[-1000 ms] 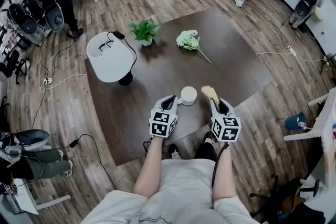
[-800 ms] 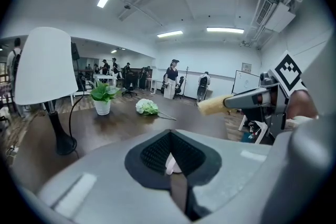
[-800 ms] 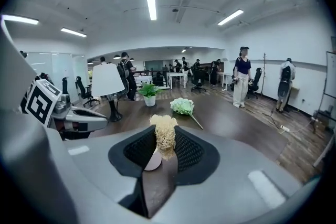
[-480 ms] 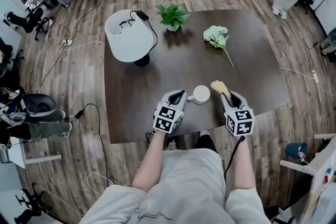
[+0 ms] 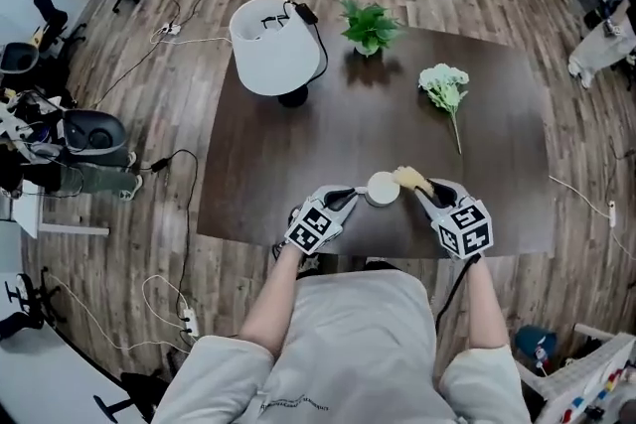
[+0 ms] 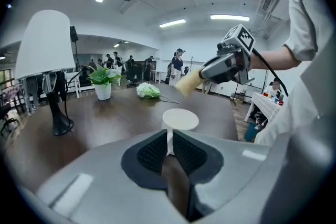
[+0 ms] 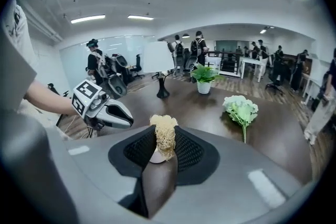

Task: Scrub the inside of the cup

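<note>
Grippers first: clamping the thin handle [image 6: 169,139] of the white cup [image 5: 383,187] with the left gripper [image 5: 351,198], pinching the stem of a tan fibre scrubber [image 5: 407,178] with the right gripper [image 5: 427,191], both at the lower centre of the head view.

Working over a wide dark counter [image 5: 328,144], with a white-shaded lamp [image 5: 275,57] at upper left, a small potted plant [image 5: 369,25] at top centre and a bunch of pale flowers [image 5: 444,84] at upper right, all well apart from the work.

Holding the cup near the counter's near edge, mouth up toward the head camera; cannot tell whether resting on the wood or lifted off it. Poising the scrubber's head just beside the rim, on its right, not yet inside.

Judged as the approach before scrubbing proper. Next, by that reading: bringing the fibre head over the mouth, pushing it down into the bowl, then twisting against the wall while holding the handle firm against swivelling.
</note>
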{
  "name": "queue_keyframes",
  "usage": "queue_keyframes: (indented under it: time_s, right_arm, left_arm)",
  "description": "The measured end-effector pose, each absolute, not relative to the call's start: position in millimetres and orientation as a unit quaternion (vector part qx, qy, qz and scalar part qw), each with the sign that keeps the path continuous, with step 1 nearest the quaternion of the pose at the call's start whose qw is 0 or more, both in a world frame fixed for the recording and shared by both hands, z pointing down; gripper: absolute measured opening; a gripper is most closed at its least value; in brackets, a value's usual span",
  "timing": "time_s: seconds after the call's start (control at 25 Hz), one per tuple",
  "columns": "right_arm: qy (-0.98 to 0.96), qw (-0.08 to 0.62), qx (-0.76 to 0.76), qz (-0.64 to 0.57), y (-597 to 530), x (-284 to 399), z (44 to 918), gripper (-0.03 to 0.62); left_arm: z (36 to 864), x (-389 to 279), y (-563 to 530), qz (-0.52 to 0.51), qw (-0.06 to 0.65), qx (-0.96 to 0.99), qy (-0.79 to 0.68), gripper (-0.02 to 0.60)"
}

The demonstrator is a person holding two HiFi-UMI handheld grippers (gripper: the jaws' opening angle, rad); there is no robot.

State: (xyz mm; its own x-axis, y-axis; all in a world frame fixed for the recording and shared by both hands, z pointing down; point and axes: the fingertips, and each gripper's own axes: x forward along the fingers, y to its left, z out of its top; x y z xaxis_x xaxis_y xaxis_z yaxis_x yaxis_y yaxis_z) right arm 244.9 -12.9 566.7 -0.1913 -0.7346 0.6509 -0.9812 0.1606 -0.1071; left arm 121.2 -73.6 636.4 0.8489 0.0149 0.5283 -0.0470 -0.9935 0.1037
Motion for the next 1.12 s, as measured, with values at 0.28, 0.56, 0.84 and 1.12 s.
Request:
queue_keyframes:
  time_s: [0.28,0.56,0.84,1.12]
  right_arm:
    - [-0.793,0.246,0.491,0.263,-25.7,241.5,574.0,0.124]
    - [-0.829,0.291,0.413,0.239,-27.0,232.1,577.8,0.124]
    - [-0.842,0.363,0.343,0.206,-19.0,234.8,588.4,0.126]
    - [-0.816,0.500,0.262,0.126,-9.1,230.9,613.2,0.124]
  left_arm:
    - [671.6,127.0,-78.6,0.316,0.048,0.946,-0.058,0.085]
    - [681.2,140.1,-78.8,0.332,0.055,0.937,-0.096,0.100]
    - [673.3,150.6,-53.6,0.322,0.063,0.938,-0.108,0.072]
    - [680.5,173.6,-19.5,0.311,0.078,0.939,-0.121,0.074]
